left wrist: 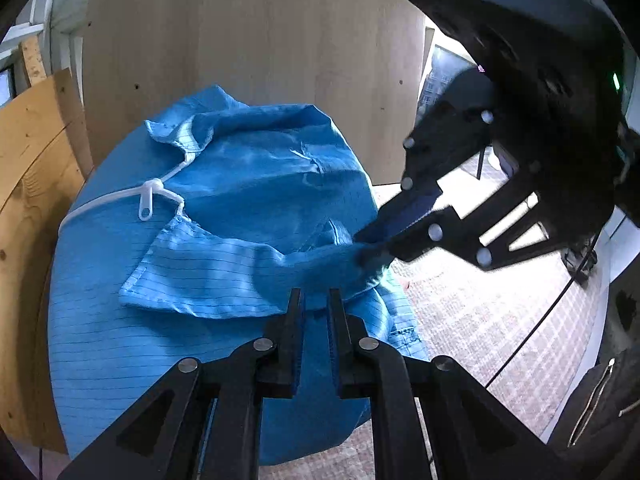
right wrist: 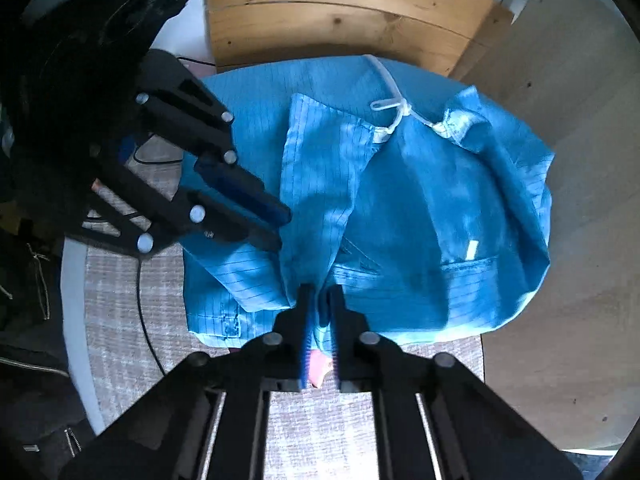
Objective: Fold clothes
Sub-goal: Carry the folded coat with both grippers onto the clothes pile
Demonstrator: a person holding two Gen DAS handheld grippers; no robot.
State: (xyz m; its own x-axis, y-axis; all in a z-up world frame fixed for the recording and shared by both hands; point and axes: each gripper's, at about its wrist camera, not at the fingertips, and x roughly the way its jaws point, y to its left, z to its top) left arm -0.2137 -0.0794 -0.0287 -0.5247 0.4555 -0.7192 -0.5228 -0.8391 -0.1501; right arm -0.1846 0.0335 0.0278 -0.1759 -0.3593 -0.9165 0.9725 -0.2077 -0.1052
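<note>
A blue striped garment (left wrist: pixel 248 184) lies crumpled on a pale wooden table (left wrist: pixel 256 40), with a white plastic hanger loop (left wrist: pixel 150 200) at its collar. My left gripper (left wrist: pixel 316 300) is shut on the edge of a folded-over flap at the near side. My right gripper (left wrist: pixel 362 250) comes in from the right and pinches the same flap a little further along. In the right wrist view the garment (right wrist: pixel 420 200) spreads ahead. There my right gripper (right wrist: pixel 321 294) is shut on its near hem, and my left gripper (right wrist: pixel 282 230) bites the flap's left edge.
Yellowish wooden boards (right wrist: pixel 340 20) stand behind the table. A grey woven carpet (right wrist: pixel 320 432) covers the floor below, crossed by a black cable (right wrist: pixel 140 300). A dark jacket with zips (right wrist: pixel 32 280) lies at the far left. The bare table top (right wrist: pixel 580 240) stretches to the right.
</note>
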